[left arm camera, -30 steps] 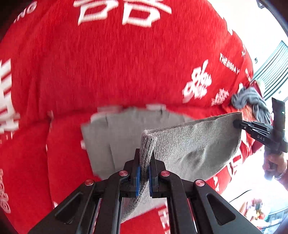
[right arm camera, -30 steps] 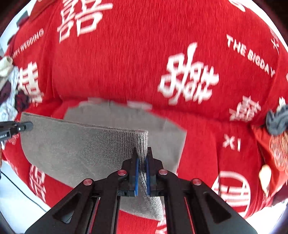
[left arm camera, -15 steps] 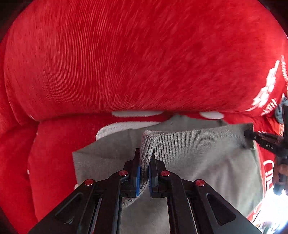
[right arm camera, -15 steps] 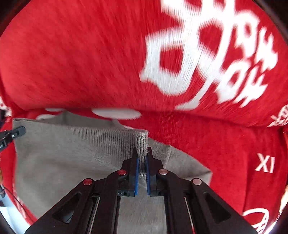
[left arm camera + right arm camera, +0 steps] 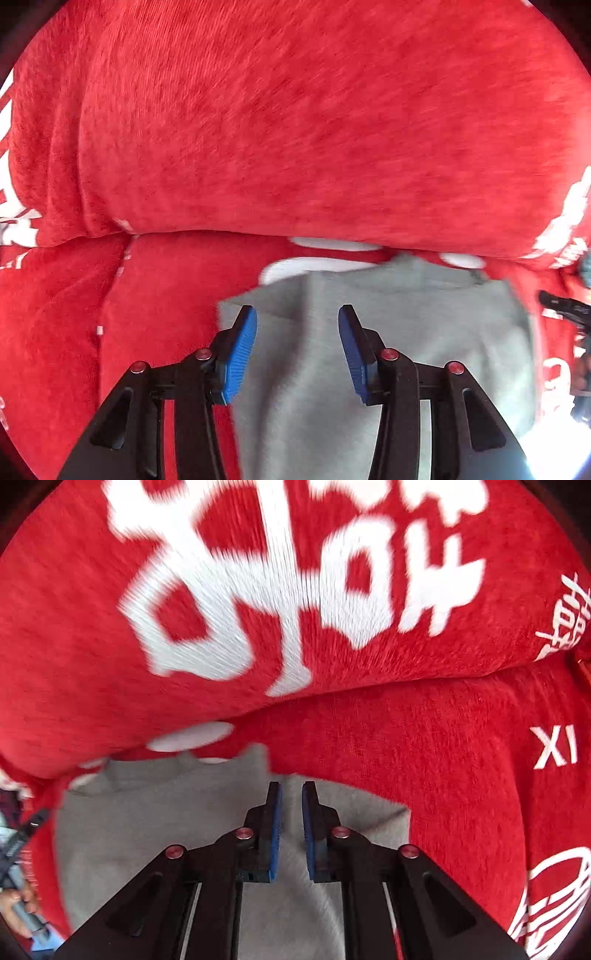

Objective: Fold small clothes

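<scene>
Grey knit garment [image 5: 388,350] lies flat on the seat of a red sofa cover [image 5: 295,129] printed with white characters, its far edge close to the crease where seat meets backrest cushion; fabric looks doubled over, with a lower layer edge showing past the top layer on the far side in both views. Surface is smooth, no raised fold between the fingers of either tool. In the right wrist view the same garment [image 5: 147,830] fills the lower left, its right edge ending on bare red cover [image 5: 443,757] beside the white "XI" print. Left gripper [image 5: 297,332]: jaws spread wide, blue pads [image 5: 242,343] well apart, nothing between them, hovering over the left part of the garment, pointed toward the backrest. Right gripper [image 5: 291,812]: jaws parted by only a narrow gap, blue pads [image 5: 275,827] near each other, no cloth visibly pinched; whether the tips touch the fabric cannot be told. Right tool's tip shows at the far right edge of the left view, beside the garment's right edge; left tool and the hand [image 5: 18,904] holding it show at the lower left edge of the right view. Both frames motion-blurred
</scene>
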